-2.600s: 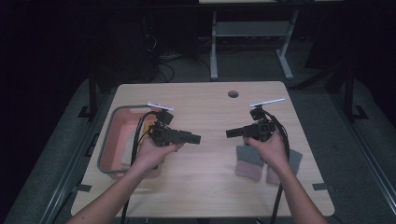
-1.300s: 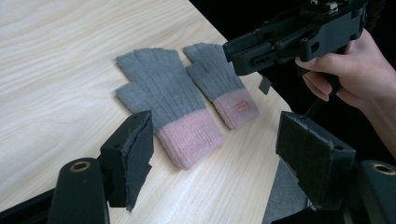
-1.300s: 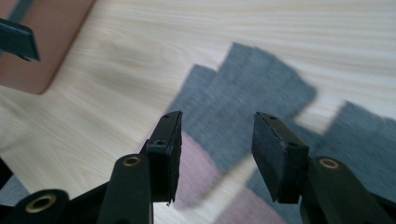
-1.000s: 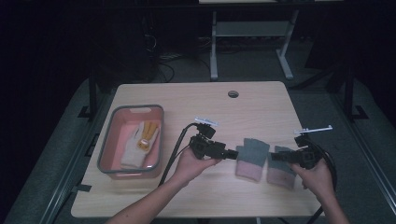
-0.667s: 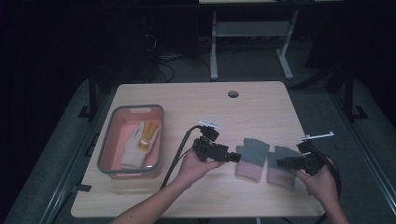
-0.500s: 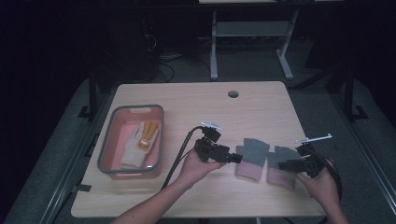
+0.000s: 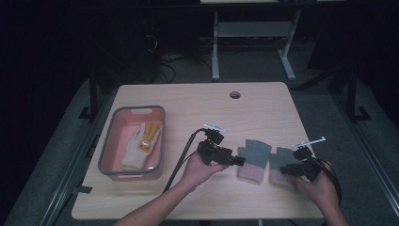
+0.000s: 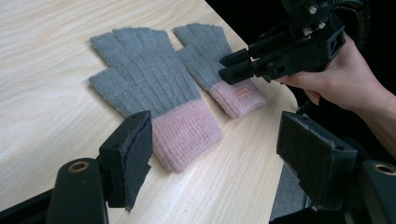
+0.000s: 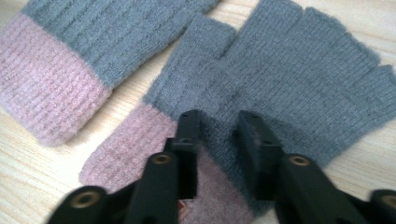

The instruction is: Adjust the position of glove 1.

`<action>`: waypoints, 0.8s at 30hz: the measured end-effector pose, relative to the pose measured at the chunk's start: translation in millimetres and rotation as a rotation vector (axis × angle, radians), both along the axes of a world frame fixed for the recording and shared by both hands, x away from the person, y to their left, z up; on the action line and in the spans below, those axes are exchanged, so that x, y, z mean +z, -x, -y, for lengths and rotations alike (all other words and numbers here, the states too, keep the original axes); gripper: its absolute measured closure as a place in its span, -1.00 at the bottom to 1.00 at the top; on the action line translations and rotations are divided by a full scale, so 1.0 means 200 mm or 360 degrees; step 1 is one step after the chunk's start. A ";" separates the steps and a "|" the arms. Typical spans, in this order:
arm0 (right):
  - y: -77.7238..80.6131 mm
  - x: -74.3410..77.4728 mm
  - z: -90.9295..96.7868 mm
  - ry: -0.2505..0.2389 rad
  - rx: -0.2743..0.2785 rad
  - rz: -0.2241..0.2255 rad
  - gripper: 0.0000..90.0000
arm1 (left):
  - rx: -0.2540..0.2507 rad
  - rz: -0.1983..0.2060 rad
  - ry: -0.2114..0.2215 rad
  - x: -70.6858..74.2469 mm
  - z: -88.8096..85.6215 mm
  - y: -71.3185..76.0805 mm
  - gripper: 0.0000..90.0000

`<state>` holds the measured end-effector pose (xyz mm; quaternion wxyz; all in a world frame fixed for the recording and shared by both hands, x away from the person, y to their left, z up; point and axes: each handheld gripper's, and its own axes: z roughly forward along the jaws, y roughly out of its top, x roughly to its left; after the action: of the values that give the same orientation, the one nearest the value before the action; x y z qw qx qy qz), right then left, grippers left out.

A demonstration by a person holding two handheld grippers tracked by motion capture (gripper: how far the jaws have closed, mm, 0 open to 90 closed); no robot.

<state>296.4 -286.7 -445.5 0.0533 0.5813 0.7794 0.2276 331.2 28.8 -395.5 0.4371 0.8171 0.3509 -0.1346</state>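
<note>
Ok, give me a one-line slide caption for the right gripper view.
Right gripper, its jaws just closing, pinches a fold of the grey-and-pink fingerless glove lying beside its twin on the wooden table.

In the right gripper view the right hand-held gripper (image 9: pixel 215 140) covers the middle of the nearer glove (image 9: pixel 289 74); whether its pads press the knit cannot be told, and a small tag at the pink cuff is half hidden under one jaw. The other glove (image 9: pixel 88 51) is cut off by the top and left edges. From above, the gloves in the pink bin (image 7: pixel 109 141) are too small to make out clearly. In the left gripper view the tabletop (image 8: pixel 42 46) runs off the frame.
</note>
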 end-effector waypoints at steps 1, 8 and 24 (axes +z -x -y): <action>0.00 0.00 0.00 -0.0014 -0.0007 -0.0004 0.69 | -0.0005 -0.0003 -0.0006 0.00 0.00 0.00 -0.40; 0.00 0.00 0.01 -0.0060 -0.0044 -0.0010 0.83 | 0.0003 0.0002 -0.0010 0.00 -0.02 0.00 -0.40; 0.01 0.07 0.04 -0.0132 -0.0088 0.0007 0.90 | 0.0033 0.0012 -0.0004 0.01 -0.04 -0.01 -0.40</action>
<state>295.0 -294.9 -431.1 0.0370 0.6039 0.7528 0.2594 333.0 37.5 -393.5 0.4387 0.8145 0.3579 -0.1264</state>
